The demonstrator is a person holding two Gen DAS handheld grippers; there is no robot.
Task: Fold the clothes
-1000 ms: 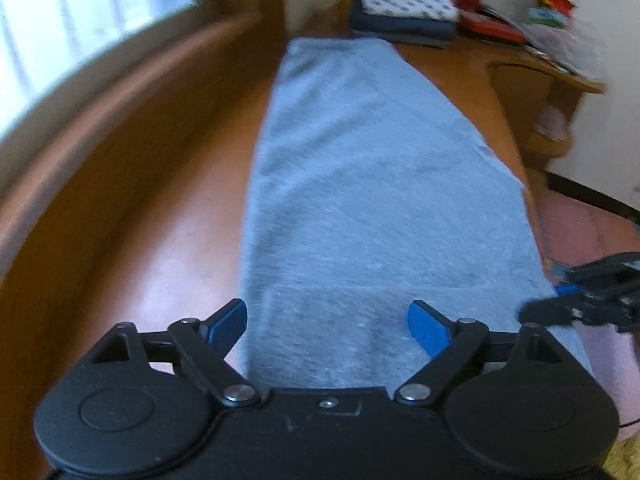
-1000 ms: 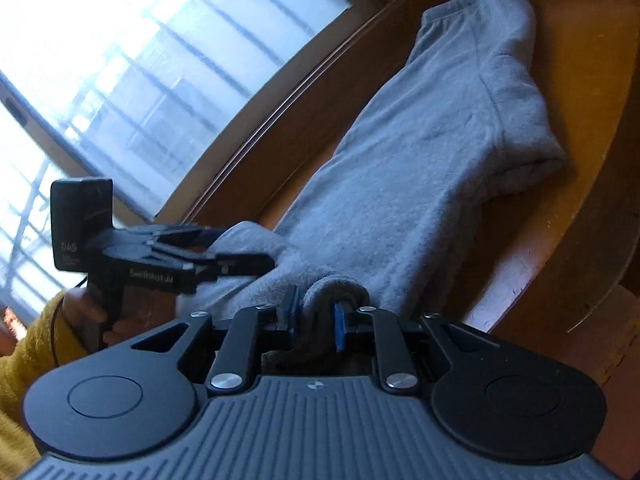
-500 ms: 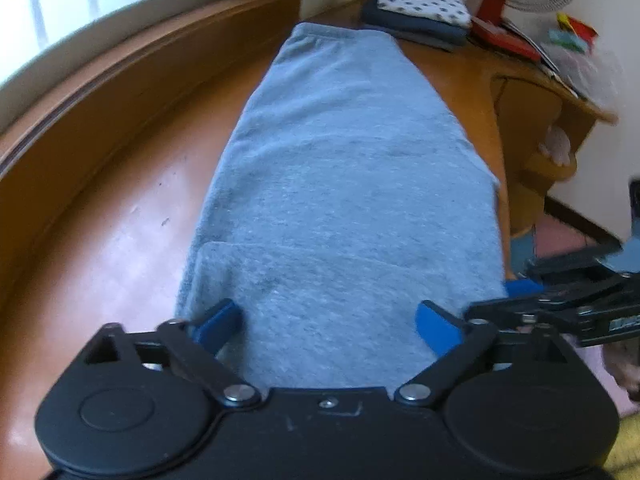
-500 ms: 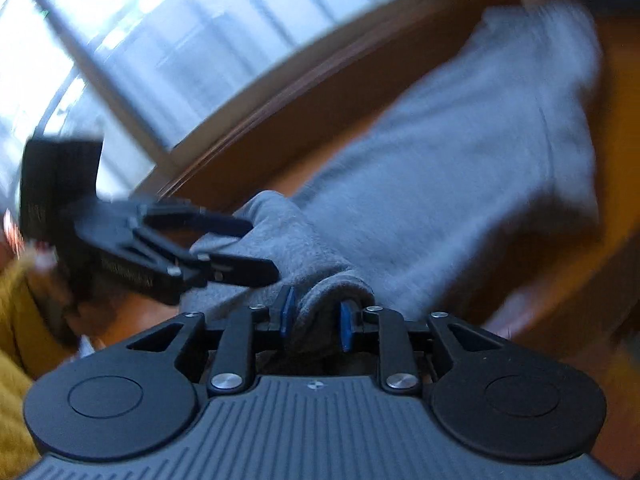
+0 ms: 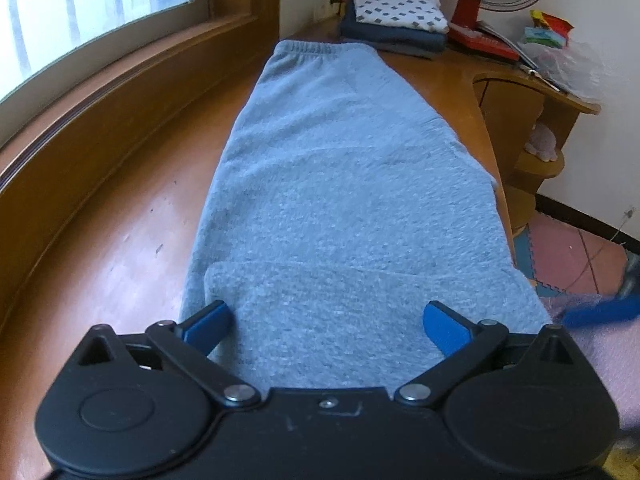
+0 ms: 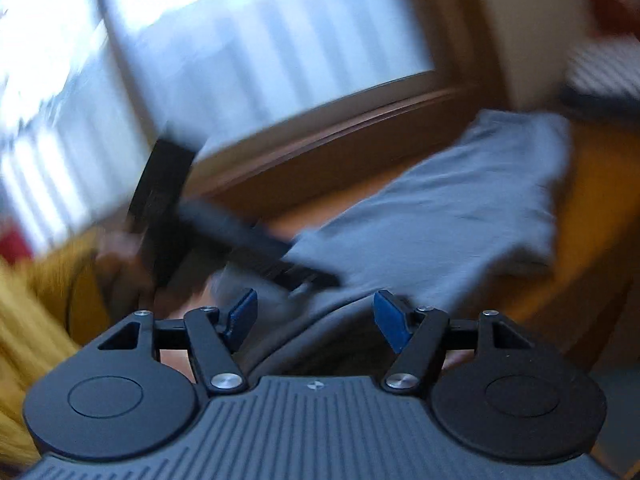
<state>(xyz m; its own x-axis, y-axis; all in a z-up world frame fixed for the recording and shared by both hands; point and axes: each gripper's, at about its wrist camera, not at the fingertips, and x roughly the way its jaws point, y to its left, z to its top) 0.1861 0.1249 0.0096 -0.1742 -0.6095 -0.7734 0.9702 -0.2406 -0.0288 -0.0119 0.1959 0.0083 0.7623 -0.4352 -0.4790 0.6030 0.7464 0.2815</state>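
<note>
Your right tongs (image 6: pixel 316 322), clamped on the grey garment's (image 5: pixel 344 184) folded hem a second ago, now stand spread wide with the cloth loose between them. Your left tongs (image 5: pixel 326 322) sit farther in over the hem, and the garment now lies flatter along the counter (image 5: pixel 120 248).

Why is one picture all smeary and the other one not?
The right wrist view is smeared by fast motion: the window streaks and the sweatpants look soft. The left wrist view is sharp, the sweatpants show their weave, though the fisheye lens bends the window sill.
</note>
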